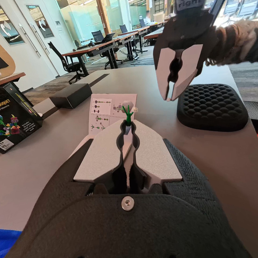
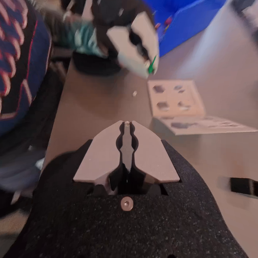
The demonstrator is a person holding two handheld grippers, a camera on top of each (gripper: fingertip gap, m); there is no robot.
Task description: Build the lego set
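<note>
The left tool is clamped on the base of a green stem piece, a thin branched sprig of hard plastic held upright at its tips. One branch, at about 2 o'clock from the trunk, already carries a small white bud; the other prongs look bare. The right tool is pinched together on a second tiny pale bead, barely visible between its tips, and in the left wrist view it hangs at 1 o'clock from the stem, well apart from it.

Both pieces should weigh almost nothing and feel stiff and glossy, so they are likely slippery against the smooth grey jaw faces. The prongs are slender and will probably flex or snap sideways under a crooked push; the thicker trunk, where the left tool grips, seems the safest place to hold. The bead offers little surface, so a grip across its widest part, leaving its socket clear, looks best.

Another small pale piece lies on the matte grey worktop at 12 o'clock from the right tool. A paper instruction booklet lies flat beyond the stem, a dimpled black cushion at 3 o'clock, and the printed set box at 9 o'clock.
</note>
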